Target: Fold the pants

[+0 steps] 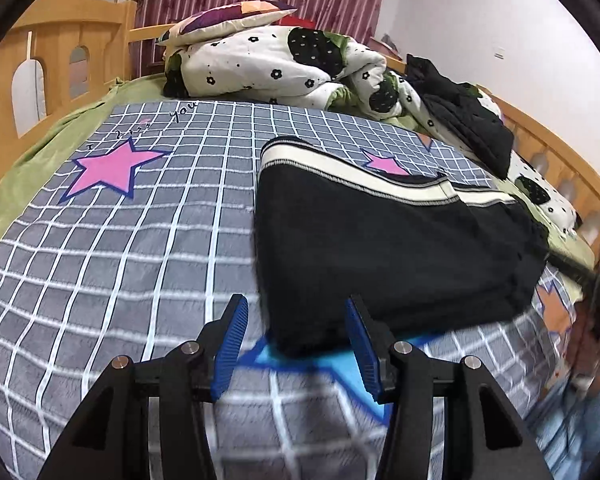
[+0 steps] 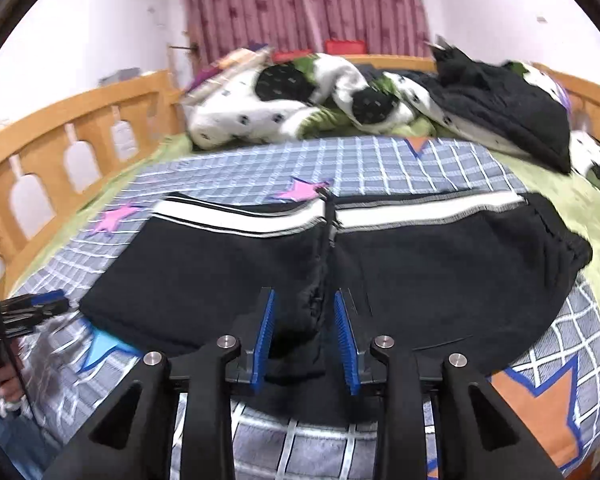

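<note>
Black pants (image 1: 380,248) with a white striped band lie folded on the grey grid bedspread (image 1: 120,248). My left gripper (image 1: 296,308) hovers open at their near left corner, which lies between the blue pads without being pressed. In the right wrist view the pants (image 2: 440,272) spread across the middle, with a raised seam fold running toward the camera. My right gripper (image 2: 305,300) straddles that fold at the near edge, its pads standing apart from the cloth. The left gripper (image 2: 32,304) shows blurred at the left edge.
A crumpled white flowered quilt (image 1: 260,64) and a pillow (image 1: 228,20) sit at the head of the bed. A black garment (image 1: 468,116) lies at the right. Wooden rails (image 2: 80,136) run along the bed's sides. A person's hand (image 1: 592,344) holds the other gripper at the right edge.
</note>
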Motion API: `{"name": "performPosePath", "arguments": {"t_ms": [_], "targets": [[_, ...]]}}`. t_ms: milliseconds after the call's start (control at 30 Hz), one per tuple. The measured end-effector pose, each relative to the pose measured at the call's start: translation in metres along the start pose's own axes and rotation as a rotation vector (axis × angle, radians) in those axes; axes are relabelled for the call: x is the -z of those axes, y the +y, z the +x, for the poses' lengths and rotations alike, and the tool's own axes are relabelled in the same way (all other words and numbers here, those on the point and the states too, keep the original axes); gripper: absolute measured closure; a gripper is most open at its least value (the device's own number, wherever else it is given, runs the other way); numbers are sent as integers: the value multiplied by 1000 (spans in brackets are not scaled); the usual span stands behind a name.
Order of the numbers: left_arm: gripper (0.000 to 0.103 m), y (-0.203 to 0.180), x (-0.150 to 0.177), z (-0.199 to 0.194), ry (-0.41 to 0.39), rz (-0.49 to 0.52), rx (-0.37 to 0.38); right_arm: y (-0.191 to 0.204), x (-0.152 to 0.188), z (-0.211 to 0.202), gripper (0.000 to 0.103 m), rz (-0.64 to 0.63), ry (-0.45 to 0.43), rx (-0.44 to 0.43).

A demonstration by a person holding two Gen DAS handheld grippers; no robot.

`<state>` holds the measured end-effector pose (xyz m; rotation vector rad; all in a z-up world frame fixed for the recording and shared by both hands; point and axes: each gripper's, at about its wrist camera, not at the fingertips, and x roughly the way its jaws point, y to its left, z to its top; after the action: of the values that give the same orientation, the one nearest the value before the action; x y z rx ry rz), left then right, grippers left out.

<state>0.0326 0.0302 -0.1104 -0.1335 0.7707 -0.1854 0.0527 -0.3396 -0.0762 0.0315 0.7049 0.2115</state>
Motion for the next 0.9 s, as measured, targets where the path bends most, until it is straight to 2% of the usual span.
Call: {"name": "performPosePath", "arguments": {"t_ms": [67,133,167,200,233,300,400,500,567,667,833,900], "targets": [[55,-2,-4,12,20,-14,-11,5,0,21,73,9,43,31],[55,-2,-1,38,127,-32,-63,11,9,52,74,-26,138,55],[55,-2,3,50,182,-33,-69,12,15,62,74,-41,175,76],[54,-1,10,57,204,-37,-55,12,22,65,73,-49,192,91],[54,0,14,55,173,-34,-52,13,26,63,73,-65,182,105],[54,-1,17,52,159,-15,-50,16,28,59,70,-101,186,115],[54,3,14,46,167,-47,-29,2,30,50,62,-37,203,60],[54,7,11,39,160,-100,-8,-7,27,33,57,11,179,24],[54,3,7,35,145,-87,-22,-11,23,21,55,11,145,36],[54,-5,1,31,127,-66,-32,-28,17,2,55,42,86,129],[53,-11,-13,43,153,-61,-5,-86,12,-28,53,223,21,206],[49,-16,-20,47,138,-30,-29,-108,10,-34,47,275,1,238]]}}
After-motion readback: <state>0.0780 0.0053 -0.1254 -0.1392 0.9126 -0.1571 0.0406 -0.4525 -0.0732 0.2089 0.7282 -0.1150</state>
